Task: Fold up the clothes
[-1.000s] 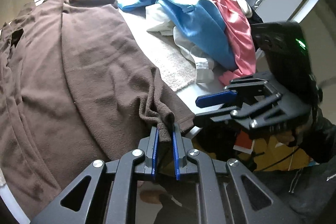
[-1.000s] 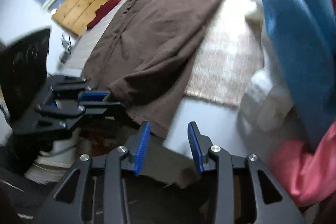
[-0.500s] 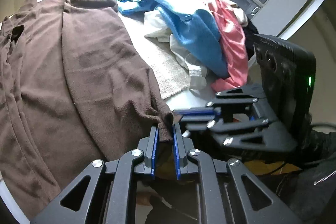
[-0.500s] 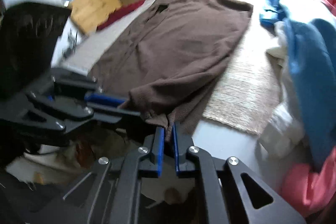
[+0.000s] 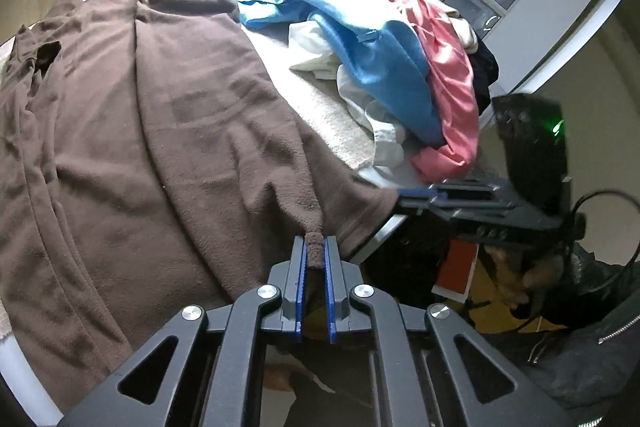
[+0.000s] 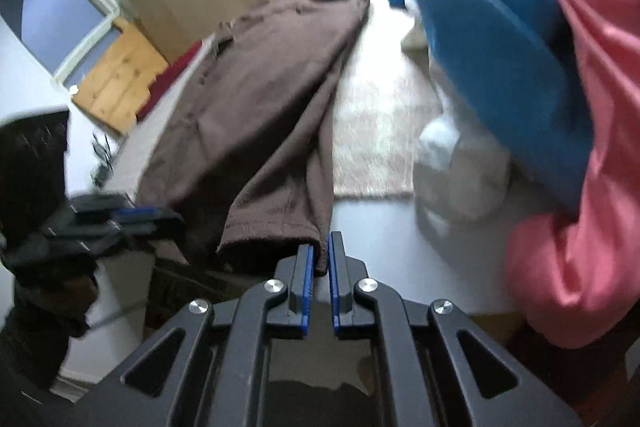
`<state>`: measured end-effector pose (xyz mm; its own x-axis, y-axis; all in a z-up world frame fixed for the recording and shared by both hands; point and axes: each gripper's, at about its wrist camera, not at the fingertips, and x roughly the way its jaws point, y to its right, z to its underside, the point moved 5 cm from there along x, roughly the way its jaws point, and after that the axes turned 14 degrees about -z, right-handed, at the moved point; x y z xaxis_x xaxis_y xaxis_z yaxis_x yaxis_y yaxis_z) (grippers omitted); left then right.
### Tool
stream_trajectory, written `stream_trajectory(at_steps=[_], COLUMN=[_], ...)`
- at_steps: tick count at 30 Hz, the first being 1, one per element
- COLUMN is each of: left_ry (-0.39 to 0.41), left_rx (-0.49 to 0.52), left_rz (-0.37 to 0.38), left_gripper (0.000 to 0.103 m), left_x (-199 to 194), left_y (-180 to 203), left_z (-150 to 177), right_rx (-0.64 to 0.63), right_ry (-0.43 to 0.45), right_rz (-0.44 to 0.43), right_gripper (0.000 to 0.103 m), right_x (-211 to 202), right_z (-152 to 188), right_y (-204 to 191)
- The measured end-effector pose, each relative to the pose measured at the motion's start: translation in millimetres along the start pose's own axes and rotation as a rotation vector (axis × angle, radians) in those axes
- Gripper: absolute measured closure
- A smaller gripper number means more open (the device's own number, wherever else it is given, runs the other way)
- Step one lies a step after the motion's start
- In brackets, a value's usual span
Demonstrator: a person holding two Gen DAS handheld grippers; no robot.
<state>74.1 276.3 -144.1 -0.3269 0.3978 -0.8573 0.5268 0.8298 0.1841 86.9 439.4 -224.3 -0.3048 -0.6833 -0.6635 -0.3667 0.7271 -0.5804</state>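
Observation:
A brown fleece garment point(image 5: 180, 127) lies spread along the table, its near hem hanging toward me. My left gripper point(image 5: 315, 241) pinches a bunched fold of that hem; its jaws are closing, with the cloth between the blue pads. In the right wrist view the same brown garment point(image 6: 272, 87) stretches away, and my right gripper point(image 6: 320, 247) holds its hem corner between its pads; its jaws are opening slightly, with the cloth still between them. The right gripper point(image 5: 400, 191) also shows at the garment's right edge, and the left gripper point(image 6: 176, 217) appears blurred at the left.
A heap of blue point(image 5: 380, 67), pink point(image 5: 448, 67) and white point(image 5: 360, 99) clothes lies on the right of the table. A beige mat point(image 5: 320, 107) lies under the garments. The white table edge point(image 5: 384, 227) is near. Windows run behind.
My right gripper came in from the side, shut on the garment's hem corner and drew it out to the right. The left gripper kept its pinch, the fold now pulled taut.

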Motion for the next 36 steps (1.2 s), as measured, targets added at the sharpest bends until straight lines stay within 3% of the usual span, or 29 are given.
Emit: stream_trajectory(at_steps=[5, 7, 9, 16, 27, 36], left_ry=[-0.005, 0.004, 0.014, 0.12, 0.147, 0.109], left_rx=[0.021, 0.023, 0.0, -0.117, -0.224, -0.226], left_rz=[-0.015, -0.026, -0.038, -0.082, -0.2, -0.226], left_gripper=[0.096, 0.096, 0.096, 0.097, 0.097, 0.097], left_x=[-2, -4, -8, -49, -67, -55], left_y=[2, 0, -7, -43, -105, -114], left_z=[1, 1, 0, -12, -10, 1], right_rx=[-0.097, -0.086, -0.038, 0.139, 0.095, 0.093], right_ry=[0.001, 0.007, 0.001, 0.053, 0.025, 0.021], right_rz=[0.057, 0.04, 0.007, -0.116, -0.096, -0.091], right_gripper=[0.08, 0.084, 0.094, 0.094, 0.094, 0.094], right_x=[6, 7, 7, -7, -4, -2], right_z=[-6, -8, -8, -4, 0, 1], right_y=[-11, -9, -3, 20, 12, 10])
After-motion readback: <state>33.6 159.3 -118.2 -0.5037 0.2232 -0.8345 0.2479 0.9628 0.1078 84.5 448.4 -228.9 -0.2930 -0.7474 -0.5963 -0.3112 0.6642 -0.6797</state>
